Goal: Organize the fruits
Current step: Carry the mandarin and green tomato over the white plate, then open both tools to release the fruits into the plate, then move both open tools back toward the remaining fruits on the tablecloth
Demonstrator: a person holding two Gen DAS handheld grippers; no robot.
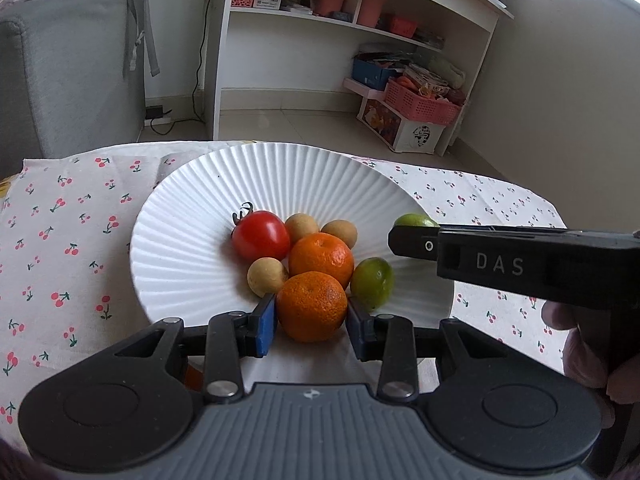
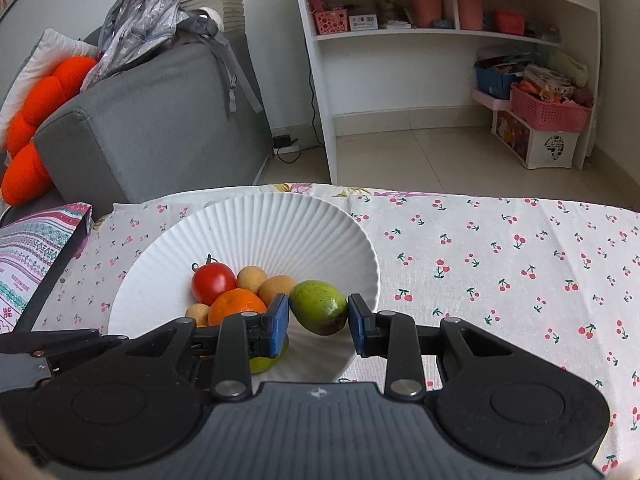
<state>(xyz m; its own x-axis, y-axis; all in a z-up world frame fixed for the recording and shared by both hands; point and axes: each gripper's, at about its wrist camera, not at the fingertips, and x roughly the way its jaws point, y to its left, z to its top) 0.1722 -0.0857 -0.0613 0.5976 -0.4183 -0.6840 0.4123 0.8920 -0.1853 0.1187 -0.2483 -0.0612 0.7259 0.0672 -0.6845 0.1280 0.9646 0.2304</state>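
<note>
Two clamped fruits: left gripper (image 1: 311,322) on near mandarin (image 1: 311,306), right gripper (image 2: 318,326) on lime (image 2: 319,307); release onto crowded ribbed plate (image 1: 192,216) risks rolling.

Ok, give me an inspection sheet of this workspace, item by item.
Surface: table under a cherry-print cloth.
Job's things: white ribbed plate holding a tomato, two oranges, three small tan fruits, and two limes.
Clutter: patterned item at the table's left edge.
Grippers: left gripper shut on the near orange; right gripper shut on a lime.
Cables: black cord down the wall to a power strip on the floor.
Surroundings: grey sofa with a bag on it, white shelf with pink baskets, tiled floor.
</note>
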